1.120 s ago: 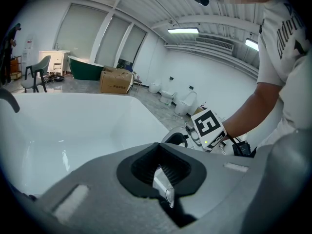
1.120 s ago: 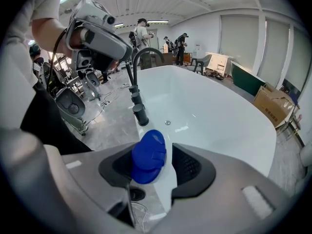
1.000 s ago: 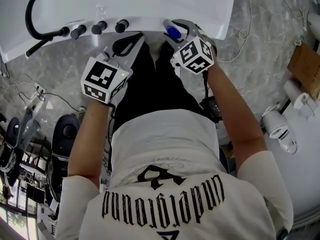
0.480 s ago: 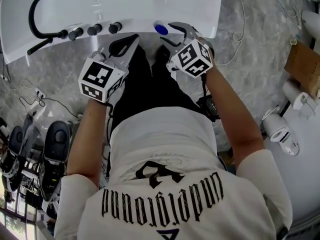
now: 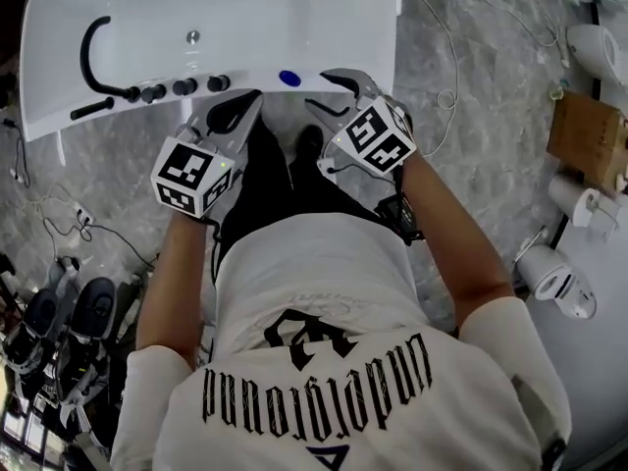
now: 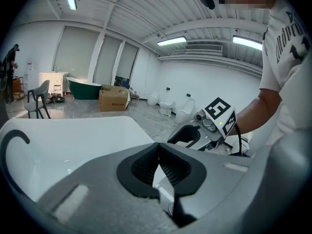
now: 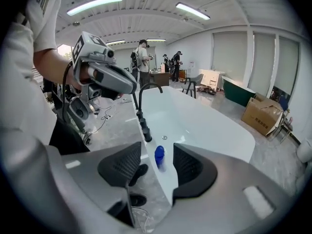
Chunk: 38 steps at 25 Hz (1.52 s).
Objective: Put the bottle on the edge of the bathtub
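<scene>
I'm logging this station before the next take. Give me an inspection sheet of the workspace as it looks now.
Surface: white bathtub rim, bare apart from its fittings and the bottle.
Job's things: blue bottle stands upright on the rim beside the black knobs, free of both grippers.
Clutter: nothing seen on the rim.
Grippers: right gripper open, empty, facing the bottle; left gripper shut, empty.
Cables: loose cords lie on the floor on both sides of the tub.
Surroundings: cardboard box and white fixtures at the right.
</scene>
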Each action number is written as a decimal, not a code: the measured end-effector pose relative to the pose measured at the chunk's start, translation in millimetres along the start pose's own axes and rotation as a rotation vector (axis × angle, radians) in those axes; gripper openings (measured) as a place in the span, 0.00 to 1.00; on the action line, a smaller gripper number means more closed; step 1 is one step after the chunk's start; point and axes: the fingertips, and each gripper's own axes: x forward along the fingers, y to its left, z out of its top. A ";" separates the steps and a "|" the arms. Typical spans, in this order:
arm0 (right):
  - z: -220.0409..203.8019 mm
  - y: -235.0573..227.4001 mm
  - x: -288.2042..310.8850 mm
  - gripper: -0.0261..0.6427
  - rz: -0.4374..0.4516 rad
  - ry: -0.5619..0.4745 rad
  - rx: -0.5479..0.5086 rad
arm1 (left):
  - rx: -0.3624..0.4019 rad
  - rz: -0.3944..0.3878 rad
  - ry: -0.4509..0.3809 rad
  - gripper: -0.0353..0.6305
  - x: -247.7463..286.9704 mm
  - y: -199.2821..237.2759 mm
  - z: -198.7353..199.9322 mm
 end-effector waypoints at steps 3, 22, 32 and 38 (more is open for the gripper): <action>16.4 -5.7 -32.6 0.34 -0.014 -0.038 -0.005 | 0.016 0.019 -0.057 0.06 -8.3 -16.1 27.7; 118.6 -12.7 -201.0 0.24 -0.195 -0.327 -0.092 | 0.171 0.065 -0.287 0.06 -83.8 -83.3 158.2; 133.2 0.9 -239.6 0.08 -0.233 -0.422 -0.088 | 0.195 0.092 -0.297 0.06 -105.5 -110.2 166.7; 139.7 9.3 -238.7 0.05 -0.207 -0.444 -0.112 | 0.196 0.110 -0.292 0.06 -116.9 -116.7 166.1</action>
